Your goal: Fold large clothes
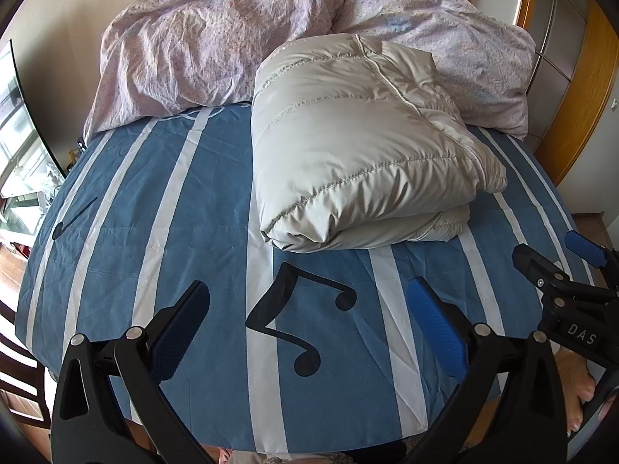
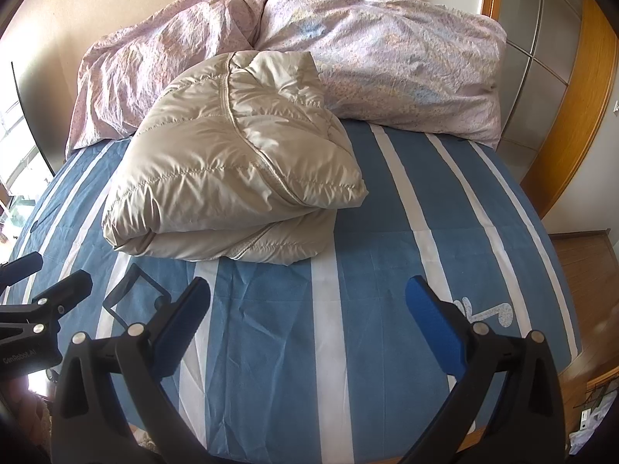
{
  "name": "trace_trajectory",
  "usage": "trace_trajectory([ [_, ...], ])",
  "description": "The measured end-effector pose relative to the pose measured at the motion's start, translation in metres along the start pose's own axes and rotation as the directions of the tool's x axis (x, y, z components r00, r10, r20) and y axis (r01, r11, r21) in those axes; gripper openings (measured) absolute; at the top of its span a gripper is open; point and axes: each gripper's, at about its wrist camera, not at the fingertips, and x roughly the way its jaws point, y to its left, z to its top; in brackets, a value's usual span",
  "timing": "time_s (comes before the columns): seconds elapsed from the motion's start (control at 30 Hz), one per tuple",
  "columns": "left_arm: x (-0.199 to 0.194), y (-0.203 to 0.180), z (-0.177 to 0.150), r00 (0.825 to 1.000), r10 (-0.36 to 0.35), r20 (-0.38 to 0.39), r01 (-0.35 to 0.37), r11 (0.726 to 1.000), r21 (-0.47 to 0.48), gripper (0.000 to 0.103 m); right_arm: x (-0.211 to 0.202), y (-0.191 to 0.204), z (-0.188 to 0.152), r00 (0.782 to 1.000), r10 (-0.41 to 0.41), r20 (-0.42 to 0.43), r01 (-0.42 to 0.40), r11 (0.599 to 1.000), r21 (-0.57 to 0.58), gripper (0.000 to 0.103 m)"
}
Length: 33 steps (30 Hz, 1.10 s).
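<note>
A beige quilted down jacket (image 1: 359, 147) lies folded in a thick bundle on the blue and white striped bed sheet (image 1: 185, 212). It also shows in the right wrist view (image 2: 232, 166). My left gripper (image 1: 309, 301) is open and empty, held above the near part of the bed, well short of the jacket. My right gripper (image 2: 307, 297) is open and empty too, to the right of the left one and short of the jacket. The right gripper shows at the right edge of the left wrist view (image 1: 557, 255), and the left gripper at the left edge of the right wrist view (image 2: 42, 274).
A crumpled pink floral duvet (image 1: 216, 46) is heaped at the head of the bed behind the jacket. A wooden wardrobe with frosted panels (image 2: 541, 69) stands to the right. A window (image 1: 15, 147) is on the left. Wooden floor (image 2: 580, 263) lies to the right of the bed.
</note>
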Motion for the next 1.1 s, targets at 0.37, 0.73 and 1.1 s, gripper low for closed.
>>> trace_trajectory([
  [0.37, -0.0005, 0.0011, 0.0010, 1.000, -0.001, 0.000, 0.001, 1.000, 0.002, 0.102, 0.0010, -0.0003, -0.0002, 1.000, 0.003, -0.002, -0.003, 1.000, 0.000, 0.101],
  [0.73, 0.0000, 0.0011, 0.0016, 1.000, -0.002, 0.000, 0.002, 1.000, 0.003, 0.102, 0.0021, -0.0005, -0.0003, 1.000, 0.004, -0.002, -0.004, 1.000, -0.003, 0.101],
  [1.1, -0.0004, 0.0019, 0.0024, 1.000, -0.002, 0.000, 0.002, 1.000, 0.006, 0.102, 0.0023, -0.0010, 0.0009, 1.000, 0.004, -0.002, -0.004, 1.000, -0.004, 0.101],
])
